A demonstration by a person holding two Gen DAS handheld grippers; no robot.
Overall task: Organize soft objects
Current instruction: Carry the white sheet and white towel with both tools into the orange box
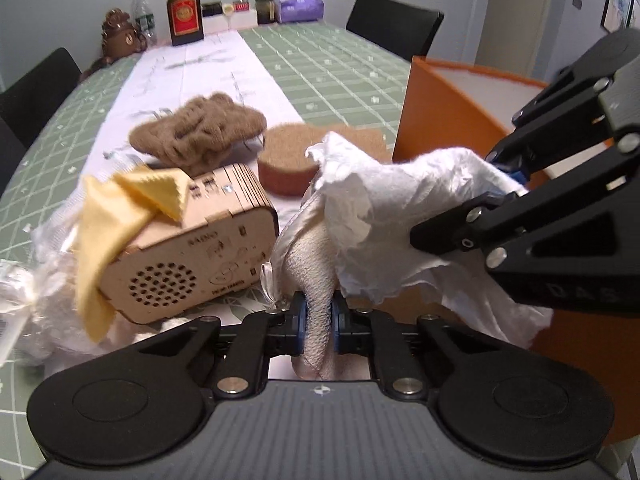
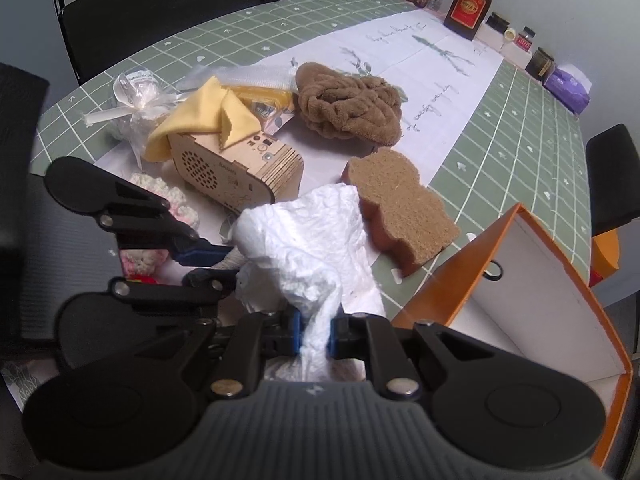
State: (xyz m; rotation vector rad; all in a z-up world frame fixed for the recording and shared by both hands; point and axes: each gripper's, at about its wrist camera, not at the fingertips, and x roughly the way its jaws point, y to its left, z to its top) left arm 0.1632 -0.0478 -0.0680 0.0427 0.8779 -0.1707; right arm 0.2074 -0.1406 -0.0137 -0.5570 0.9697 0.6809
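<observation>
My left gripper [image 1: 320,316] is shut on a cream textured cloth [image 1: 312,264] that stands up between its blue pads. A crumpled white paper towel [image 1: 384,200] drapes over that cloth. My right gripper [image 2: 316,336] is shut on the same paper towel [image 2: 304,236]; in the left wrist view it [image 1: 492,192] reaches in from the right. In the right wrist view my left gripper [image 2: 216,262] comes in from the left with grey-looking cloth between its fingers. An orange box [image 2: 520,280] with a white inside stands open to the right.
A wooden radio box [image 2: 240,168] carries a yellow cloth [image 2: 212,116]. Behind lie a brown knitted towel [image 2: 348,100] and a brown sponge [image 2: 400,204]. A pink-white crochet piece [image 2: 176,200] and a plastic bag [image 2: 136,92] lie left. A bottle [image 2: 468,4] and jars stand at the far edge.
</observation>
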